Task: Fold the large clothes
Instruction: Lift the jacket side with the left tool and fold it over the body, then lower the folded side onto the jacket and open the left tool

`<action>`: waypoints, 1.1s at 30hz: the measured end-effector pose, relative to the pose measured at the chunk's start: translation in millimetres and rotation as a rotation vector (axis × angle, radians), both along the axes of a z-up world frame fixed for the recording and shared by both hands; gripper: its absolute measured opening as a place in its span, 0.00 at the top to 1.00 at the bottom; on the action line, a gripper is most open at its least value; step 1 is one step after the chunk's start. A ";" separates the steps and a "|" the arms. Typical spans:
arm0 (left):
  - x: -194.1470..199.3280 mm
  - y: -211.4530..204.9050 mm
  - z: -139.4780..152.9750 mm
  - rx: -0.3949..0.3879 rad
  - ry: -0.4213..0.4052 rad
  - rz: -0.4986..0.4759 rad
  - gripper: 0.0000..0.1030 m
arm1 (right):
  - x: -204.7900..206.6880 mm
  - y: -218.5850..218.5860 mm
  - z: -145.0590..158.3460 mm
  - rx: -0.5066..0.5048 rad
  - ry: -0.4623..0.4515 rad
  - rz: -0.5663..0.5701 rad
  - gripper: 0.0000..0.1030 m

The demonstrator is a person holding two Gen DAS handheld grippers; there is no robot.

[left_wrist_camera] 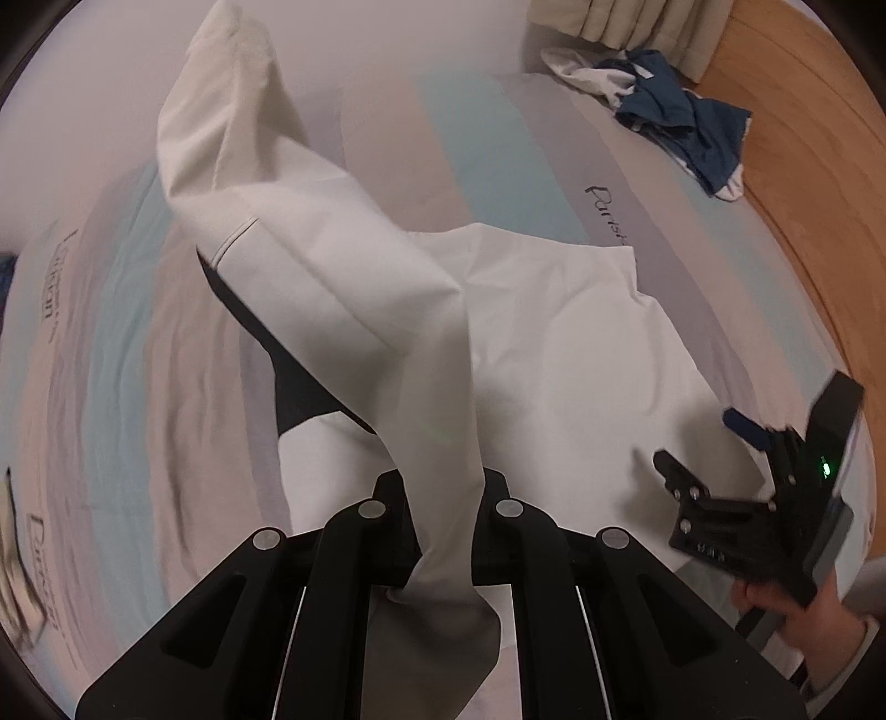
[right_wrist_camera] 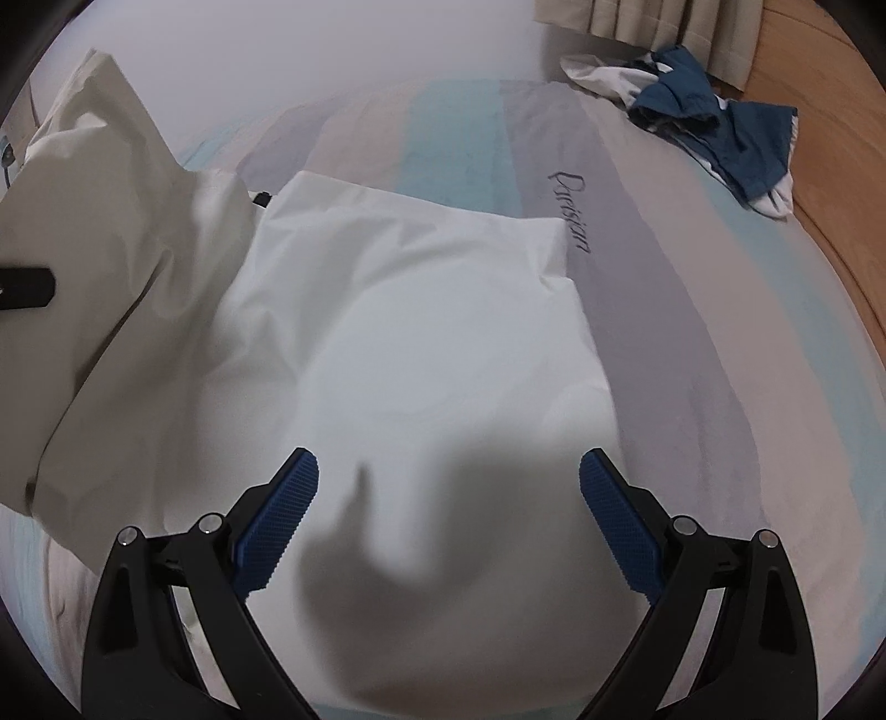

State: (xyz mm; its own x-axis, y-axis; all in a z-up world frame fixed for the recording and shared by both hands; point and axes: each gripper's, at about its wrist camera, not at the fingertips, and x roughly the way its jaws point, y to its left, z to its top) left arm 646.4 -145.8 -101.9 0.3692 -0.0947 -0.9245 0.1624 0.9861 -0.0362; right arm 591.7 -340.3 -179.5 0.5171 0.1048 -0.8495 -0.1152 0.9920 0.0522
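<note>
The left tongs [left_wrist_camera: 443, 531] are closed tight on a bunched strip of the white garment [left_wrist_camera: 343, 288], which rises away from them in a long, lifted fold toward the far left, a dark lining showing along its underside. The rest of the garment lies spread flat on the bed [left_wrist_camera: 487, 133], its main panel to the right of the lifted part and its far edge touching the grey stripe of the bedsheet where a script word is printed.

The right tongs [right_wrist_camera: 448, 493] stand wide apart — blue ribbed pads [right_wrist_camera: 614, 515] on either side with nothing between them — and hang just above the near part of the flat white panel, casting a soft shadow on it. In the left wrist view the same tongs appear at the near right, gripped by a hand [left_wrist_camera: 797, 609] in a light sleeve.

At the far right of the bed, well apart from the white garment, sits a crumpled blue and white heap of clothes [right_wrist_camera: 714, 116]. Beyond it hangs a beige curtain [right_wrist_camera: 653, 27], and a wooden floor [right_wrist_camera: 830, 166] curves along the right side of the bed.
</note>
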 end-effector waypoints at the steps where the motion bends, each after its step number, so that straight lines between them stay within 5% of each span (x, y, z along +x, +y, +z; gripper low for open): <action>1: 2.1 -7.3 -1.1 0.006 0.002 0.007 0.94 | -2.0 -3.5 -0.3 0.004 0.000 0.002 0.11; 12: 18.4 -101.3 -28.0 0.051 -0.013 -0.015 0.94 | -20.3 -48.8 9.5 0.008 -0.055 0.058 0.14; 33: 20.7 -242.4 -105.8 0.114 -0.005 -0.130 0.93 | -33.4 -172.2 -3.9 -0.026 -0.022 -0.066 0.15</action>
